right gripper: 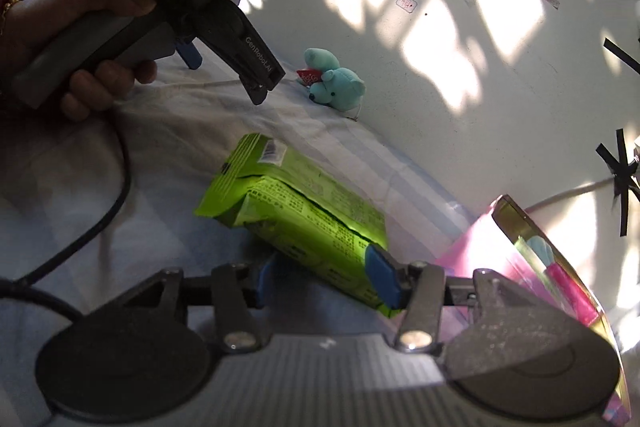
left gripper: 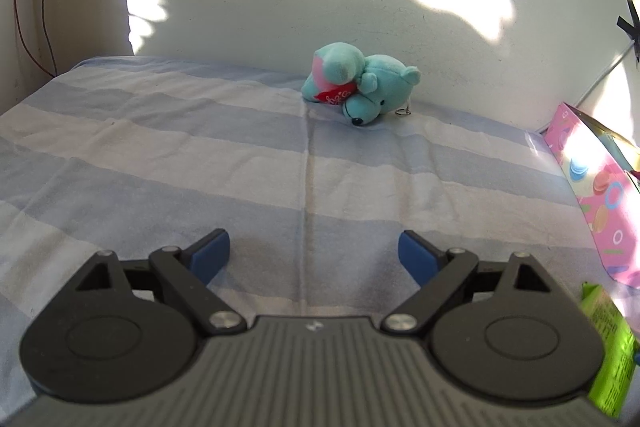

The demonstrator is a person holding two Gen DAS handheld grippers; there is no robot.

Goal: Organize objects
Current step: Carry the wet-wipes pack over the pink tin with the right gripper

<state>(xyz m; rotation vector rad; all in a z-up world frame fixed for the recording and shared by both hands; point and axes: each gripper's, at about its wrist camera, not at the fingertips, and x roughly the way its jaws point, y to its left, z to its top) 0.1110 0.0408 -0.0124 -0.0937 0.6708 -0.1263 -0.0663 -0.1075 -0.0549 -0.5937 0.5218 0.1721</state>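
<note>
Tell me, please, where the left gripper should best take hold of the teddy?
Probably the teddy's rounded body, from the front: it lies on its side by the wall, head right, so only the near side is free. The left gripper is open and points towards it.

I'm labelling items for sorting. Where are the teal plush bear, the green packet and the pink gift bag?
teal plush bear [left gripper: 360,87]: left wrist view, on its head.
green packet [right gripper: 304,203]: right wrist view, on its printed back face.
pink gift bag [left gripper: 596,187]: left wrist view, on its patterned side.
</note>
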